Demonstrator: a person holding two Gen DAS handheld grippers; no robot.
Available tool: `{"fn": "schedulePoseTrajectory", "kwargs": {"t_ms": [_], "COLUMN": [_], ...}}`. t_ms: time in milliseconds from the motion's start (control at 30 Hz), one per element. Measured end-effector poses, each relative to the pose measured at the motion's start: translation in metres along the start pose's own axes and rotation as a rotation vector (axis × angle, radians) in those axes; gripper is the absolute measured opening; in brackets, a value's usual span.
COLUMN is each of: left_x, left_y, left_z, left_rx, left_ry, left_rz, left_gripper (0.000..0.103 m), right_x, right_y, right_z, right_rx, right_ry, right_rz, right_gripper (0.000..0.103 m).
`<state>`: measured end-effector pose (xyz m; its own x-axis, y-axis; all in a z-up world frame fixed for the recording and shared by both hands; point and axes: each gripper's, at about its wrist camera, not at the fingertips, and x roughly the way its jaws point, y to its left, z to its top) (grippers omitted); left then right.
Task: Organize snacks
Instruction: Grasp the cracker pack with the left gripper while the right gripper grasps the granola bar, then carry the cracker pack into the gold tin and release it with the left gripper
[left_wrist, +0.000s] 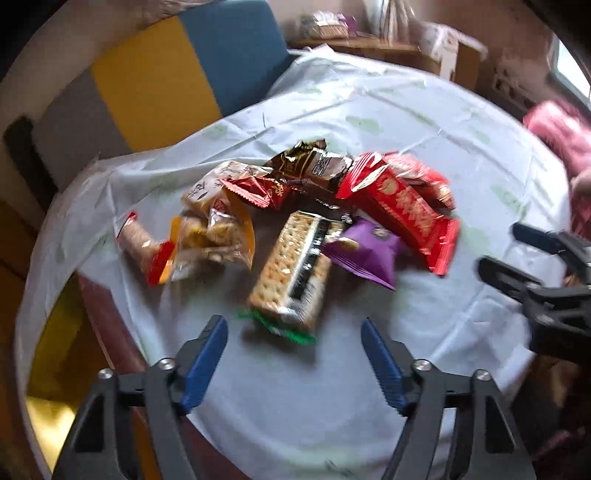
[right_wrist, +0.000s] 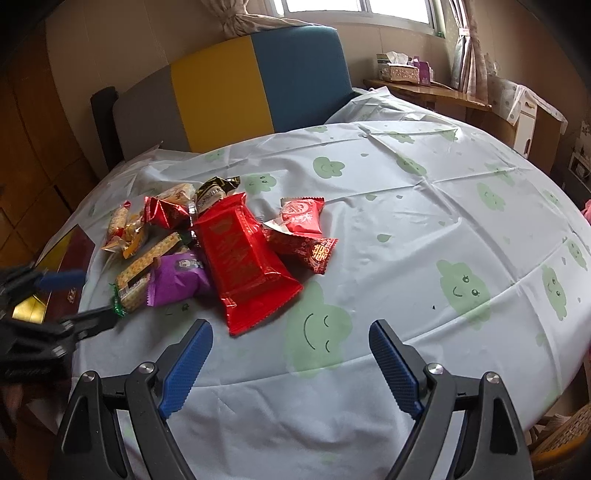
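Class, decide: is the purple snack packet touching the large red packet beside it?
Touching. In the right wrist view, the purple packet presses against the large red packet, whose edge overlaps it with no tablecloth visible between.

A home living room: curtained window (right_wrist: 354, 7), colour-block sofa (right_wrist: 258, 85), tissue box (right_wrist: 397, 68) on a side shelf, smiley-print tablecloth (right_wrist: 424, 221) over round tabletop.

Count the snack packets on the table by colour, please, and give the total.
Red packets: 4, for example the big one
Purple packet: 1
Brown-gold packet: 1
Cracker pack: 1
Yellow-orange clear packets: about 3, they overlap, so this is uncertain
Total: about 10
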<state>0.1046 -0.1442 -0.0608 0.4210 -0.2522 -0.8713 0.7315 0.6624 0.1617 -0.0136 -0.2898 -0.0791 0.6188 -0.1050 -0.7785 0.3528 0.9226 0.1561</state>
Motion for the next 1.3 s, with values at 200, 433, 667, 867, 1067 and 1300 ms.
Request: {"fn": "schedulePoseTrajectory", "kwargs": {"t_ms": [200,433,667,867,1067,1300], "left_x": [0.034,0.053,0.014,-0.009,-0.008,-0.013], "left_y": [0.02,0.021,0.013,-0.007,-0.021,-0.018], "left_z": [0.02,0.025,-0.026,-0.078,-0.087,-0.091], "left_rx": [-0.015,-0.078,-0.221,-0.263,-0.24,-0.258], "left_ry": [0.055,0.074,0.02,-0.031,-0.09,-0.13], "left_rz": [-0.031,-0.132,-0.082,-0.015,0.007,-0.012], "left_gripper": [0.077,0.05,0.049,0.049,0.049,0.049], "right_x": [0.003,0.009,0.001,0.006,0.031,0.088], "right_y": [-0.004,-0.008,0.004,0.044,0.113,0.21], "right_z": [0.002,0.003,0.018,0.059,0.102,0.135], "right_rx": [0.005,0.013,-0.058,-0.175,-0.306,-0.506], "right_ry": [0.009,0.022,-0.006,0.044,0.129,0.256], "right_rz": [0.0,-0.01,0.031,0.278,0.487,0.524], "right_gripper": [0.088,0.088,0.084,0.058,0.045,0.045]}}
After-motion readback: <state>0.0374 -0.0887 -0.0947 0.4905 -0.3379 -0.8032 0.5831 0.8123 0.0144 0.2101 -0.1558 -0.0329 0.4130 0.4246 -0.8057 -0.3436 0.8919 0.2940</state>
